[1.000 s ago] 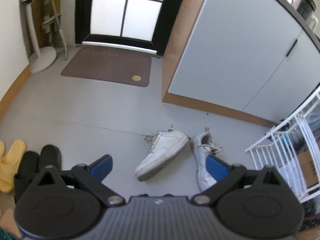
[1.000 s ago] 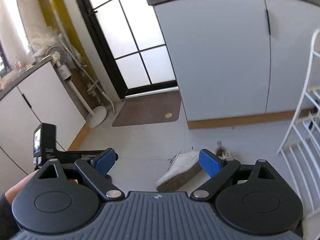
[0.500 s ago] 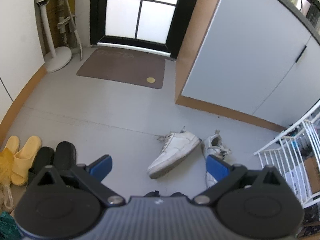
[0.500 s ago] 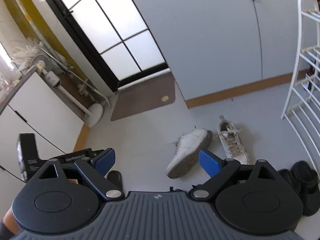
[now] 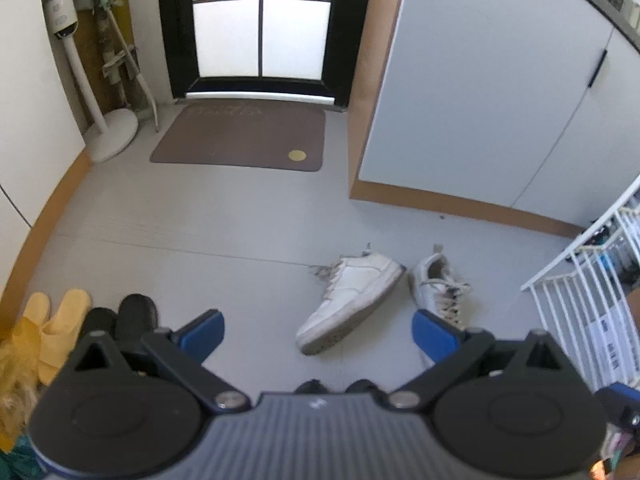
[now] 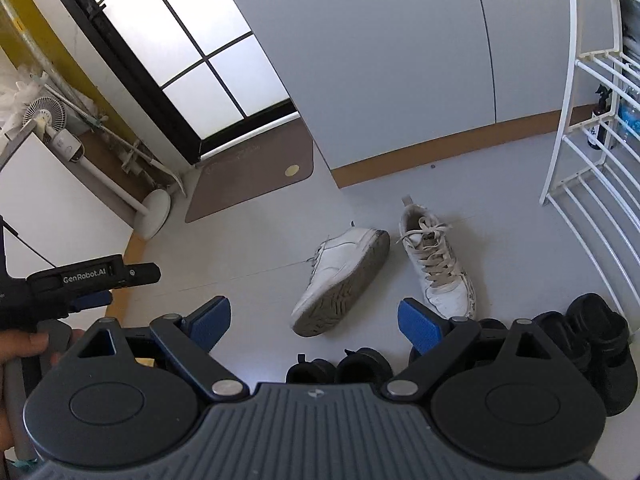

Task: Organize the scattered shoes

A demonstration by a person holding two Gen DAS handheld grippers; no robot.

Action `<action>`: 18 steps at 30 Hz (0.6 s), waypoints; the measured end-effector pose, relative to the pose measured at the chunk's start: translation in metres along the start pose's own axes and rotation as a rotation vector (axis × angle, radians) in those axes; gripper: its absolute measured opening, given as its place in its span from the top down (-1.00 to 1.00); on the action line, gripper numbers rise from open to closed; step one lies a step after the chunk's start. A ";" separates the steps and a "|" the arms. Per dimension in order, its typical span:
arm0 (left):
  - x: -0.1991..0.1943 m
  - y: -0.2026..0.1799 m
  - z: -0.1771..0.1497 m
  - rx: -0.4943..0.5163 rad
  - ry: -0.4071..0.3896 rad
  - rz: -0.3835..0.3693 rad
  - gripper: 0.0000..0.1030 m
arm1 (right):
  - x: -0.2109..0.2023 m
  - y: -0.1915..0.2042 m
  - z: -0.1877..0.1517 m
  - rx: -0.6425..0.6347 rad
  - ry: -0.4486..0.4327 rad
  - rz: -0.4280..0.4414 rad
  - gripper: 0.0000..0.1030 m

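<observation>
Between the blue pads of the left gripper (image 5: 318,332): nothing held, fingers spread wide, hanging above the grey floor (image 5: 200,216). Right gripper (image 6: 314,320) same state, pads wide apart and empty.

Past the fingertips, two white sneakers on the floor, mid-room. The tipped sneaker (image 5: 352,300) lies on its side, sole showing toward the right wrist camera (image 6: 340,280). The upright sneaker (image 6: 436,264) sits just beside it, laces loose, toe pointing back at the cameras; heels near each other, can't tell if touching.

Close under the right gripper: black shoes (image 6: 340,364) side by side, and black sandals (image 6: 600,336) at the foot of the white wire rack (image 6: 576,120). Left wrist view shows yellow slippers (image 5: 60,320) and a black pair (image 5: 120,316) side by side along the left wall.

Further out: brown doormat (image 5: 240,136) in front of the glass door (image 5: 260,20), grey cabinet (image 5: 480,100) on the right, standing fan (image 6: 52,120) in the corner. Person's hand (image 6: 20,352) on the left gripper handle, visible at the right wrist view's left edge.
</observation>
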State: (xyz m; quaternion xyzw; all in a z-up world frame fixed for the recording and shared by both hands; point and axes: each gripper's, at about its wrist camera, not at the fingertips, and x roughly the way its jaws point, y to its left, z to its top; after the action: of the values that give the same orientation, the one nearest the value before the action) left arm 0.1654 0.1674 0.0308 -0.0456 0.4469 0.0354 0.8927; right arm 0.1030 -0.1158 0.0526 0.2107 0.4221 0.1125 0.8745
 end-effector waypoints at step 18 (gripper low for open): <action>-0.037 0.019 -0.016 0.027 -0.050 0.003 -0.97 | -0.064 -0.013 -0.005 -0.055 -0.065 -0.046 -0.83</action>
State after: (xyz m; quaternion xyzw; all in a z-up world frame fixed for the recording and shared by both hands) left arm 0.1291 0.1832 0.0501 -0.0323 0.4249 0.0317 0.9041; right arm 0.0602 -0.1500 0.0880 0.1805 0.3949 0.0967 0.8956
